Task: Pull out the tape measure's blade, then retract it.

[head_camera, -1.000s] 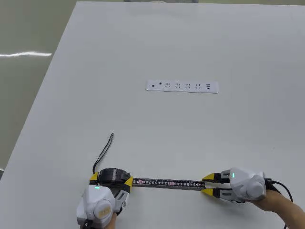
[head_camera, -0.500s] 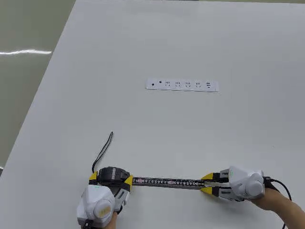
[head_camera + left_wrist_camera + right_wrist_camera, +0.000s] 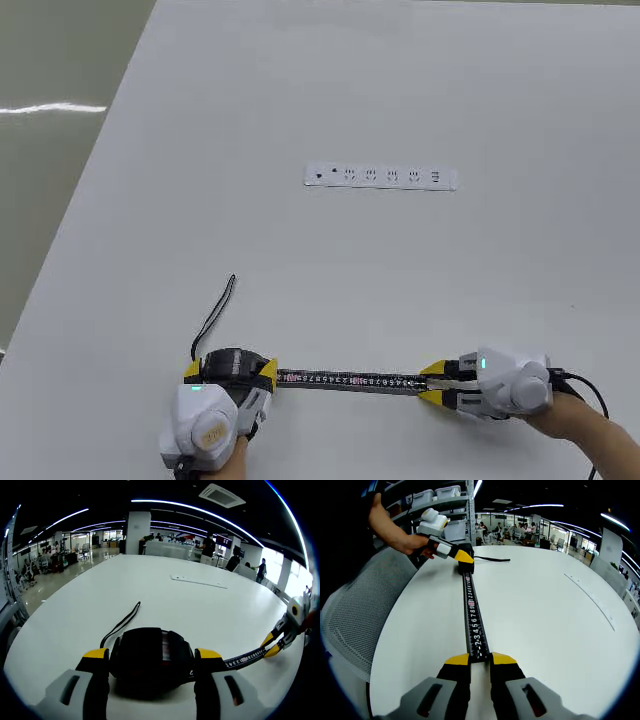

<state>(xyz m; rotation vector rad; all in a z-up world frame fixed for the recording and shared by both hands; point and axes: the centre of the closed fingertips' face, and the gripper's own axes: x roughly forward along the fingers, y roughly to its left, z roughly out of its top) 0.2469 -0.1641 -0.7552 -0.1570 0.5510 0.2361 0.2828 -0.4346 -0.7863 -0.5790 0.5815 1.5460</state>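
The left gripper (image 3: pixel 232 372) was closed on the black, rounded tape measure case (image 3: pixel 238 364) near the person's edge of the white table (image 3: pixel 420 280) — yellow-tipped jaws against its two sides. The dark blade with pale numerals (image 3: pixel 350 380) ran flat along the tabletop to the right gripper (image 3: pixel 432 383), whose jaws were pinched narrowly on its end. A white power strip (image 3: pixel 380 177) lay well apart.

Table (image 3: pixel 420 280) reads smooth, matt white, barely a reflection. The tape measure (image 3: pixel 150 647) shows a black plastic case with a soft sheen; its strap (image 3: pixel 215 315) is dull black. The blade (image 3: pixel 472 615) looks dark and matt, with pale printed numerals. Left tool (image 3: pixel 152 656) and right tool (image 3: pixel 480 659): pale plastic, yellow tips. Power strip (image 3: pixel 380 177), white plastic. Floor (image 3: pixel 50 150), polished and glossy.
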